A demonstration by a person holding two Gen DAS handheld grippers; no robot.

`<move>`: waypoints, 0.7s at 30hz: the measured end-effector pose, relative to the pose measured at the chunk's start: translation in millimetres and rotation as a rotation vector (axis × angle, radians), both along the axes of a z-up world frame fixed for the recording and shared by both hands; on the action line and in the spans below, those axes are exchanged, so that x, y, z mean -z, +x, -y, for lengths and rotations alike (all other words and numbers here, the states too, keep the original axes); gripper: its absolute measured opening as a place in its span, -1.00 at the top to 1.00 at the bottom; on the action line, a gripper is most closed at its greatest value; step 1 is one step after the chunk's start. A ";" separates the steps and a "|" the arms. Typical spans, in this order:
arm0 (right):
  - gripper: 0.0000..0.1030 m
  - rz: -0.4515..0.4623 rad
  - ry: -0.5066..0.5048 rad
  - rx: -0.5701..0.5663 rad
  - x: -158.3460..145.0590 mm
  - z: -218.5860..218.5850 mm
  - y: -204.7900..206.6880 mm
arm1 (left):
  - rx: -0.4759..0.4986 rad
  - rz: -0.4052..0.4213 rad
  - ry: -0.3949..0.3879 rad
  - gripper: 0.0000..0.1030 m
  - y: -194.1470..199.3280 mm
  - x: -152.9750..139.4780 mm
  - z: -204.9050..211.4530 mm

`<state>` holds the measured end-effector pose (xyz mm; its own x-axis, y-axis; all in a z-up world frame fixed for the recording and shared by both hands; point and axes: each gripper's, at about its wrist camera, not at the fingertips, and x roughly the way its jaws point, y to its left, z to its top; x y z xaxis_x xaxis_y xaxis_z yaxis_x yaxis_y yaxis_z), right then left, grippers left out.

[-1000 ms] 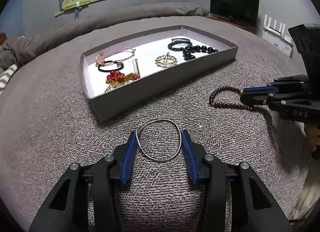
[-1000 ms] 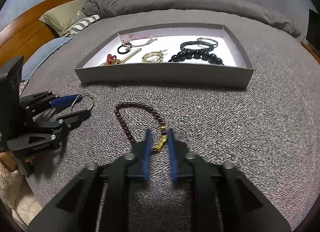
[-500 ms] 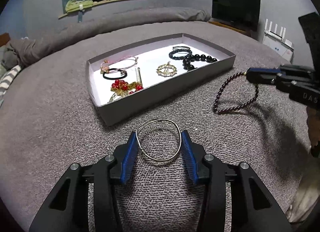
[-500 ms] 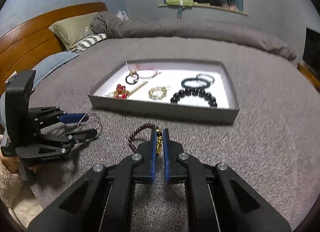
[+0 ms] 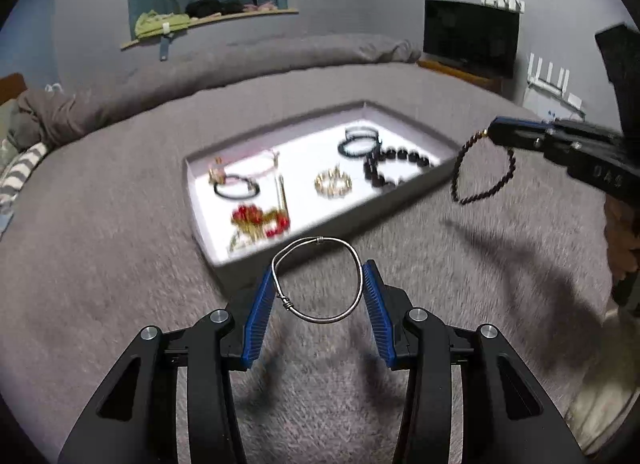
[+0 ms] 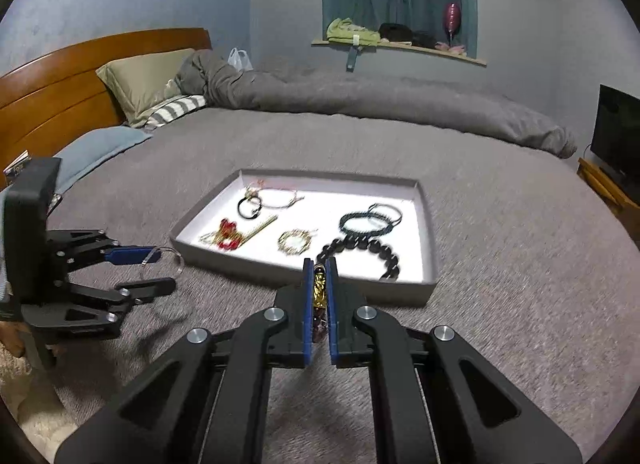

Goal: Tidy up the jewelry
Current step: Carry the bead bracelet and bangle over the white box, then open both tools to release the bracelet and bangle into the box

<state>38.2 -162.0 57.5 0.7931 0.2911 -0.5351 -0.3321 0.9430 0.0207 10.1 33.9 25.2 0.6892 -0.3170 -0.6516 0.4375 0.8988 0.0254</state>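
My left gripper (image 5: 318, 284) is shut on a thin silver wire bangle (image 5: 320, 240) and holds it above the grey bedspread, just short of the tray's near corner. My right gripper (image 6: 319, 270) is shut on the gold clasp (image 6: 319, 290) of a dark maroon bead bracelet (image 5: 486, 188), which hangs in the air to the right of the tray. The shallow grey tray (image 5: 400, 208) with a white floor holds several bracelets, a gold brooch and a red bead piece. In the right wrist view the left gripper (image 6: 154, 270) is at the left with the bangle (image 6: 176, 260).
The tray (image 6: 224, 252) lies on a grey bedspread (image 5: 100, 224). Pillows (image 6: 148, 80) and a wooden headboard (image 6: 52, 76) are at the left. A rolled duvet (image 6: 380, 104) runs along the far side. A TV (image 5: 472, 36) stands at the right.
Both grippers have risen off the bedspread. The silver bangle is lifted in my left gripper. The maroon bracelet has gone higher in my right gripper and now hangs beside the tray.
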 end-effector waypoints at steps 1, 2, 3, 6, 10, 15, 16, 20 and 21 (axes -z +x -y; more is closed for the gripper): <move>0.89 0.004 0.000 0.001 -3.1 0.9 4.4 | 0.002 0.000 -0.007 0.10 4.8 -4.0 0.2; 0.89 0.009 -0.001 0.002 -6.2 1.3 8.7 | 0.001 0.001 -0.011 0.10 11.3 -8.1 1.0; 0.89 0.013 -0.004 0.001 -9.9 1.1 14.9 | -0.001 0.001 -0.010 0.10 16.7 -10.9 2.5; 0.89 0.021 -0.001 0.000 -18.2 -0.6 34.5 | 0.007 -0.009 -0.005 0.10 39.8 -15.4 9.5; 0.89 0.017 0.011 0.010 -21.3 -5.1 65.0 | 0.007 -0.039 -0.004 0.10 67.8 -10.8 21.4; 0.89 -0.008 0.035 0.008 -9.3 -21.6 100.1 | -0.008 -0.089 -0.009 0.10 95.0 3.3 32.6; 0.89 -0.015 0.043 0.009 -5.5 -26.2 106.5 | -0.010 -0.098 -0.007 0.10 98.5 5.9 34.8; 0.89 -0.045 0.095 0.002 7.5 -39.7 126.2 | -0.040 -0.131 0.000 0.10 112.8 18.2 39.0; 0.89 -0.051 0.115 0.006 11.2 -42.2 132.1 | -0.051 -0.143 -0.009 0.10 117.3 21.7 38.3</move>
<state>170.3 -119.8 46.3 0.7675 0.3481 -0.5383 -0.3222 0.9354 0.1454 127.4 -4.4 3.5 0.6047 -0.2901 -0.7418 0.3899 0.9199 -0.0420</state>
